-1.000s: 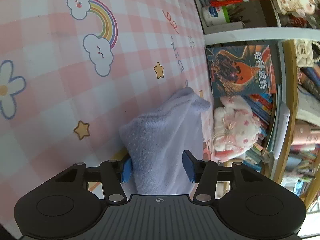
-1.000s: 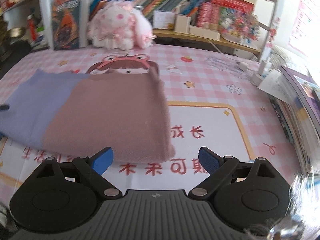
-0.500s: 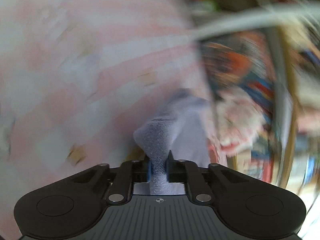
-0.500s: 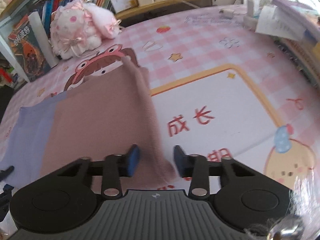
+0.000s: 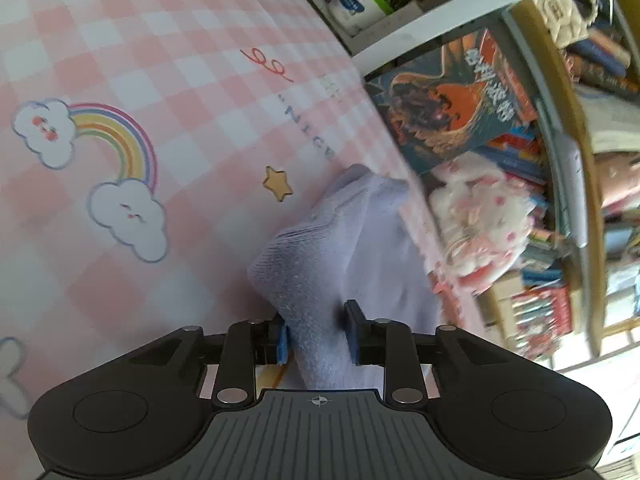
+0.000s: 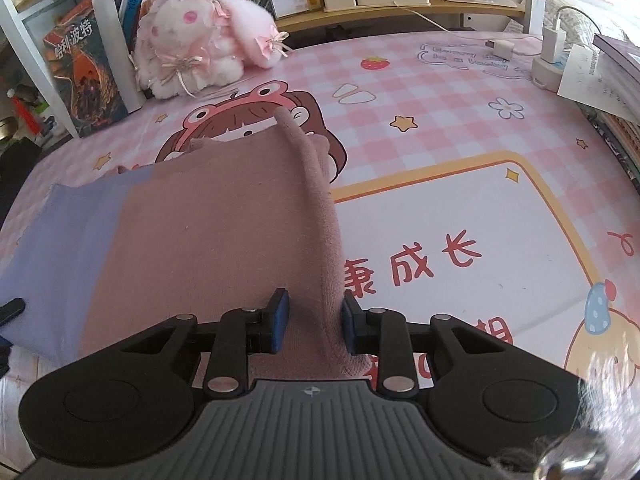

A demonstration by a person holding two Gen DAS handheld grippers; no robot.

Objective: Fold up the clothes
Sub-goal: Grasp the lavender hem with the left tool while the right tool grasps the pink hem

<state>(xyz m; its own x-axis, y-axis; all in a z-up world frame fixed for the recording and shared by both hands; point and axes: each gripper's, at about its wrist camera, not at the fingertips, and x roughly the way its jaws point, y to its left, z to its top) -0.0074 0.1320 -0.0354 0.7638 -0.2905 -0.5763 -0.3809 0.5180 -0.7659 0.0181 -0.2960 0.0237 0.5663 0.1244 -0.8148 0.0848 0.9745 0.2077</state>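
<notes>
A pink checked cartoon mat (image 6: pixel 460 92) covers the counter, with a bookshelf (image 6: pixel 80 20) and a pink-and-white plush toy (image 6: pixel 200 48) along its far side. On the mat lies the garment (image 6: pixel 208 240), a soft knit piece, mauve over most of its width and lavender at its left end; it lies flat in the middle and is raised at both near corners. The right tool (image 6: pixel 314 326) has its blue pads closed on the mauve right edge, which stands up as a ridge running away toward the frog-hat girl printed on the mat. The left tool (image 5: pixel 317 336) has its pads closed on a bunched fold of the lavender end (image 5: pixel 344 264), lifted just above the mat beside the star print (image 5: pixel 278 188). The step in hand looks like carrying the near edge over to the far edge for a lengthwise fold. To do it well, both tools should rise together and travel at the same pace, keeping the cloth between them lightly taut so no sag or diagonal crease forms. The knit looks stretchy, so pulling the ends apart too hard would skew the edge. Lay the corners squarely on the far corners before letting go.
</notes>
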